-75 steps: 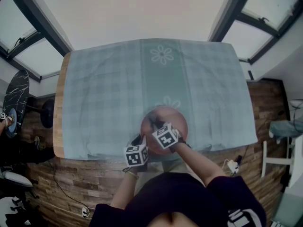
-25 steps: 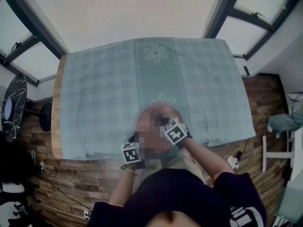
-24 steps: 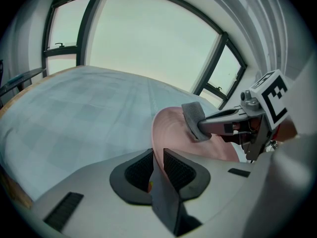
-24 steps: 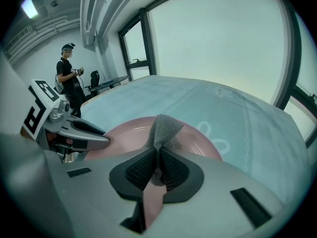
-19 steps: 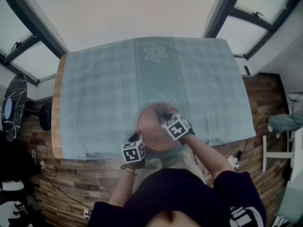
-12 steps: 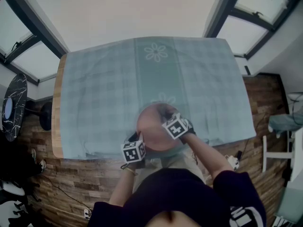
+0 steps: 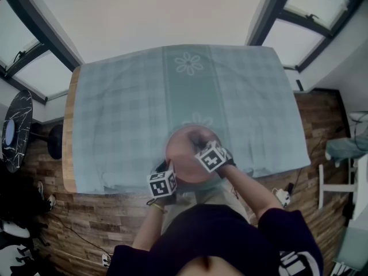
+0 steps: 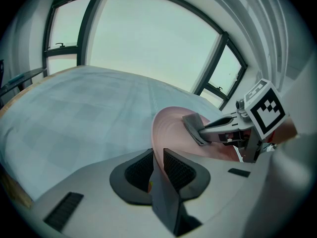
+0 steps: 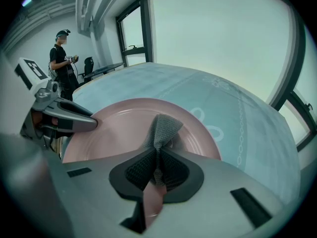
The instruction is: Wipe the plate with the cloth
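While the cloth works the plate, a thin rim grip is the weak spot

Because the pink plate is held only by its near rim, pinched edge-on between the two pads of the left gripper, a hard push on its face could lever it round or slide it out of that clamp. The grey cloth is bunched and squeezed between the closed jaws of the right gripper. Its free end fans out just ahead of the tips and appears to lie against the plate's inner face. If that small tuft folds aside or pulls loose, I judge bare jaw tips would scrape the plate. Beneath both lies the checked tablecloth, which could ruck up under a slipping plate.
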{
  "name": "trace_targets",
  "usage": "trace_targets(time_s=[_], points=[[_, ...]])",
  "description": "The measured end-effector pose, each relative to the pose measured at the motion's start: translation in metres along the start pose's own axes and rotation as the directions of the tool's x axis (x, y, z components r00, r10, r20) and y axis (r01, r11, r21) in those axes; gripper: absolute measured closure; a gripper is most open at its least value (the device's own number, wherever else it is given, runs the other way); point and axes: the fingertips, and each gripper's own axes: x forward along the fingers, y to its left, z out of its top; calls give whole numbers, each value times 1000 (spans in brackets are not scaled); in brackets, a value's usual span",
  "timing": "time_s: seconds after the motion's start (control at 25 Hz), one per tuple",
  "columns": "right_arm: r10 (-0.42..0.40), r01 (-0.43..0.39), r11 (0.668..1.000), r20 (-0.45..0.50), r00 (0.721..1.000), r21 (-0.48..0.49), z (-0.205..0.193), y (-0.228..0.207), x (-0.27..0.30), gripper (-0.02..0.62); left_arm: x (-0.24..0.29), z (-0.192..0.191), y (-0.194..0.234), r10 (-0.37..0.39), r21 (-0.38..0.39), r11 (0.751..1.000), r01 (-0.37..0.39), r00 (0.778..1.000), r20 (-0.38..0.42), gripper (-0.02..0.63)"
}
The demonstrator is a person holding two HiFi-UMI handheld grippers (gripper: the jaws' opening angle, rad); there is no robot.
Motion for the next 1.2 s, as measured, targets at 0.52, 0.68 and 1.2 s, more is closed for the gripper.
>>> trace_targets(time_s=[0.52,0.68,1.2], points=[[82,-84,995,-38,996,-55,-20,38,-6,563,1,-1,-1,-2,-3,1000,2,1000,-1,529],[113,-116,991,-42,993,-72,-22,52,-9,563,1,-1,0,-1,-6,1000,1,1000,0,529],[239,-246,960,-62,969,-134,-28,96,-20,563,2,-2,0,3,-21,1000,-3,1000,-3,529]])
